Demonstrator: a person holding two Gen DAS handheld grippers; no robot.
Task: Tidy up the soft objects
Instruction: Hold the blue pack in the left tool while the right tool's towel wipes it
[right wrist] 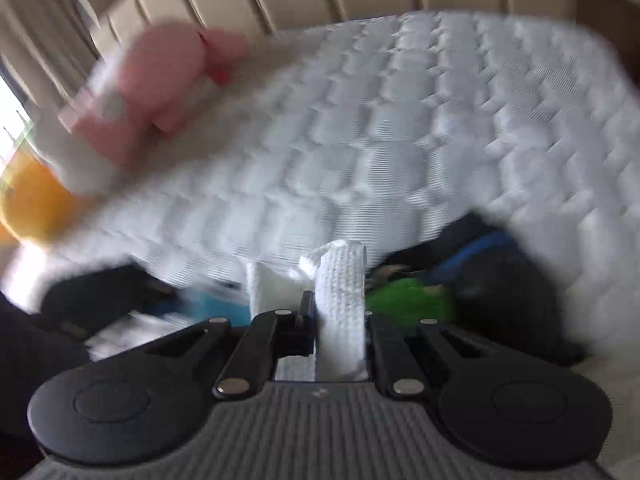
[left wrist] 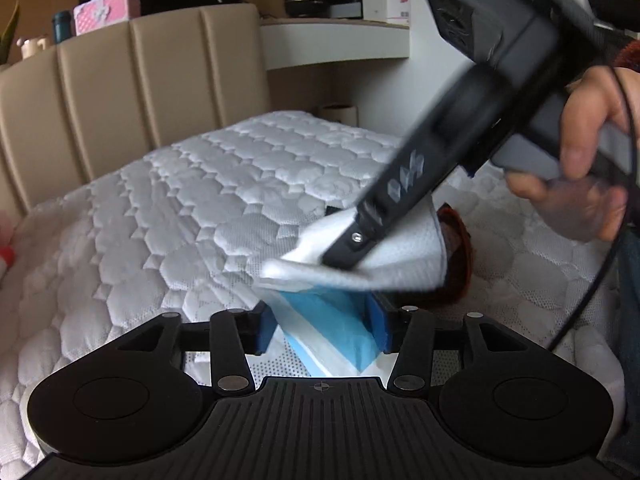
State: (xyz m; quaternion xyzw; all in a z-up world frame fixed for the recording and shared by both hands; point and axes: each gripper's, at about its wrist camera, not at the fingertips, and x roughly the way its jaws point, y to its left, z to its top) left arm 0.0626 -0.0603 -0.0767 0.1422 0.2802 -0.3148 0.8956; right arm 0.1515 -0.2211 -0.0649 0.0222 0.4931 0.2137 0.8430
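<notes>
Two soft things are in the grippers at this moment. One is a white knitted cloth (right wrist: 342, 304), which the right gripper (right wrist: 316, 312) pinches: its jaws are closed on the fabric, and a strip of it stands up between the black fingers in the right wrist view. In the left wrist view the same white knitted cloth (left wrist: 404, 256) hangs from the tip of the right gripper (left wrist: 348, 252), above the mattress (left wrist: 180, 216) and just over the second thing. This second thing is a light cloth with blue stripes (left wrist: 328, 328). It lies between the blue pads (left wrist: 267, 330) of the left gripper (left wrist: 324, 328); each pad sits against a side of the cloth, but the pictures do not show clearly whether they press it, so I cannot tell if the jaws grip it or stand loose. A hand (left wrist: 588, 160) holds the handle of the right gripper at the right side. Under the white cloth a reddish-brown thing (left wrist: 460, 248) lies on the mattress, partly hidden. The mattress is white and quilted, with a beige padded headboard (left wrist: 132, 92) behind it. In the blurred right wrist view a pink plush toy (right wrist: 160, 92) lies near the far left corner, an orange thing (right wrist: 32, 200) is at the left edge, and a green thing (right wrist: 408, 300) with a dark thing (right wrist: 500, 280) lie near the right gripper.
</notes>
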